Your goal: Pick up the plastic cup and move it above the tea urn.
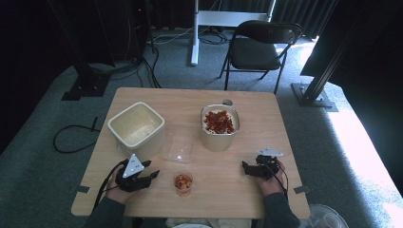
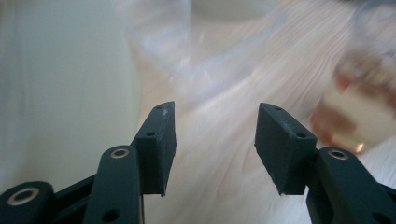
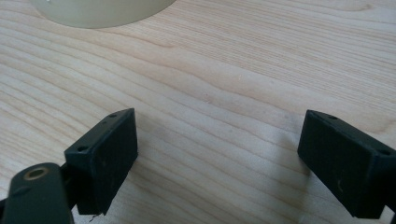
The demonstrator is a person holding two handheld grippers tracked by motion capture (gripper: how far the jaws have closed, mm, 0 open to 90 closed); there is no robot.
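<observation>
High view: small cup (image 1: 183, 184) w/ red bits sits just right of left gripper (image 1: 153, 175), jaws apart, empty. Right gripper (image 1: 244, 167) farther off, wide open, empty. Left nearer, prob. the one to reach.

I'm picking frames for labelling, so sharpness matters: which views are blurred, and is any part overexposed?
Left gripper view: motion-smeared, the small cup and clear plastic soft, jaws sharp. Right gripper view: crisp wood grain on the table. High view: sunlight blows out the carpet at right; the left background is very dark.
</observation>
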